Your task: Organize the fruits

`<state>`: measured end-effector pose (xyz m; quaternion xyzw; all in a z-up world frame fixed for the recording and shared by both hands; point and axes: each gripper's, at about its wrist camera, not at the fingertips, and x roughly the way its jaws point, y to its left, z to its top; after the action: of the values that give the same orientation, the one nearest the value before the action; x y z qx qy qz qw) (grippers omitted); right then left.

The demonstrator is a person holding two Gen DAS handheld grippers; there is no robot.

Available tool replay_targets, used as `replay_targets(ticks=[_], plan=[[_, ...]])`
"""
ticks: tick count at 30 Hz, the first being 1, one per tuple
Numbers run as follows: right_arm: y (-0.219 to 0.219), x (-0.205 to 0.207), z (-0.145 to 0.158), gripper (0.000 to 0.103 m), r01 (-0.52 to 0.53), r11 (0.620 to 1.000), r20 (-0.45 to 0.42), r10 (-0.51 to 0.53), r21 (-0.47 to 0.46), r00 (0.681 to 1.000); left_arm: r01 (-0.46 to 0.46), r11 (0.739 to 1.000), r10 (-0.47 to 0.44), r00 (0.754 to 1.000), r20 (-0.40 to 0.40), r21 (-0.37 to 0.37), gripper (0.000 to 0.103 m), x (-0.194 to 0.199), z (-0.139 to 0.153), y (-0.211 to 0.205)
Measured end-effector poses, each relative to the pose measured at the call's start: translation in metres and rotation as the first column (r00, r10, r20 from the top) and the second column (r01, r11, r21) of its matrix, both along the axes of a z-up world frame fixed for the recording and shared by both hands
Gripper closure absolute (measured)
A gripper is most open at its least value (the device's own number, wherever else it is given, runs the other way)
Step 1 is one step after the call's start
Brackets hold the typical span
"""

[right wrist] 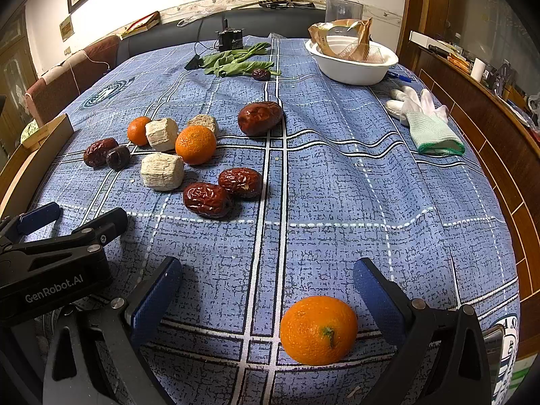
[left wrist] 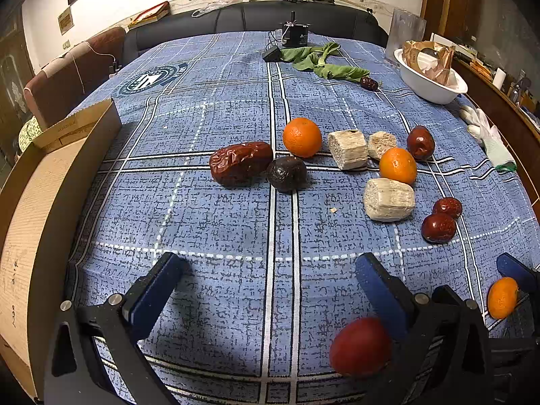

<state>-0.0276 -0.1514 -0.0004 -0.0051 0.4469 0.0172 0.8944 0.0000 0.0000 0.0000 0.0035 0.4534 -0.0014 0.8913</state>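
My left gripper (left wrist: 270, 290) partly hides a red fruit (left wrist: 360, 346); right gripper (right wrist: 266, 290) too has spread jaws. I count three oranges (right wrist: 318, 330), three pale chunks (right wrist: 162, 170).

Red fruit (left wrist: 360, 346) blurred behind gripper finger, cardboard box (left wrist: 30, 222) cut off at left edge

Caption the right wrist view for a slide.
Open right gripper frames a near orange on the tablecloth; dates beyond.
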Motion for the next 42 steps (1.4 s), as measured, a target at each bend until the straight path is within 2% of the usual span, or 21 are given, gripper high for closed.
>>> replay_targets(ticks=[5, 17, 19, 21, 23, 24, 28, 32, 34, 37, 39, 40, 41, 42], plan=[[0.001, 0.000, 0.000, 0.000, 0.000, 1.000, 0.000, 0.000, 0.000, 1.000, 0.005, 1.000, -0.005, 1.000, -0.004, 0.001, 0.000, 0.000, 0.000, 0.001], [0.002, -0.011, 0.000, 0.000, -0.007, 1.000, -0.041, 0.007, 0.005, 0.999, 0.156, 0.988, -0.156, 0.986, -0.066, -0.003, 0.000, -0.003, 0.000, 0.002], [0.004, -0.013, 0.001, 0.000, -0.008, 1.000, -0.043, 0.008, 0.006, 0.999, 0.176, 0.984, -0.177, 0.982, -0.071, -0.018, 0.000, -0.004, 0.002, 0.005], [0.005, -0.014, 0.001, 0.000, -0.004, 1.000, -0.041, 0.005, 0.005, 0.999, 0.173, 0.982, -0.178, 0.982, -0.068, -0.076, 0.004, -0.007, 0.006, 0.012], [0.005, -0.015, 0.001, 0.000, 0.001, 1.000, -0.043, -0.001, 0.004, 0.999, 0.163, 0.977, -0.172, 0.984, -0.053, -0.137, 0.007, -0.009, 0.012, 0.021], [0.005, -0.016, 0.001, 0.000, 0.002, 1.000, -0.045, -0.002, 0.004, 0.999, 0.154, 0.978, -0.161, 0.986, -0.033, -0.143, 0.007, -0.012, 0.018, 0.026], [0.005, -0.013, 0.003, 0.000, 0.005, 1.000, -0.067, -0.004, 0.013, 0.998, 0.144, 0.982, -0.135, 0.988, 0.075, -0.125, 0.007, -0.025, 0.043, 0.040], [-0.005, -0.015, 0.009, 0.000, 0.034, 0.997, -0.071, -0.028, 0.073, 0.997, 0.155, 0.981, -0.140, 0.982, 0.126, -0.118, 0.007, -0.037, 0.057, 0.051], [-0.010, -0.022, 0.017, 0.000, 0.060, 0.996, -0.034, -0.058, 0.062, 0.998, 0.150, 0.980, -0.130, 0.979, 0.155, -0.127, 0.007, -0.041, 0.062, 0.058], [-0.017, -0.043, 0.042, 0.002, 0.106, 0.994, 0.102, -0.107, 0.018, 0.989, 0.136, 0.984, -0.116, 0.978, 0.171, -0.115, 0.007, -0.045, 0.060, 0.061], [-0.020, -0.060, 0.060, 0.002, 0.157, 0.987, 0.217, -0.150, -0.016, 0.965, 0.141, 0.981, -0.122, 0.982, 0.143, -0.131, 0.008, -0.044, 0.056, 0.061], [-0.022, -0.070, 0.069, 0.002, 0.187, 0.982, 0.285, -0.170, -0.032, 0.943, 0.150, 0.977, -0.133, 0.984, 0.122, -0.150, 0.012, -0.044, 0.052, 0.061], [-0.024, -0.078, 0.075, 0.001, 0.209, 0.977, 0.328, -0.186, -0.034, 0.926, 0.160, 0.973, -0.145, 0.984, 0.102, -0.166, 0.023, -0.045, 0.049, 0.060], [-0.028, -0.081, 0.080, 0.001, 0.230, 0.973, 0.351, -0.207, -0.025, 0.913, 0.171, 0.968, -0.158, 0.984, 0.082, -0.181, 0.028, -0.044, 0.046, 0.059]])
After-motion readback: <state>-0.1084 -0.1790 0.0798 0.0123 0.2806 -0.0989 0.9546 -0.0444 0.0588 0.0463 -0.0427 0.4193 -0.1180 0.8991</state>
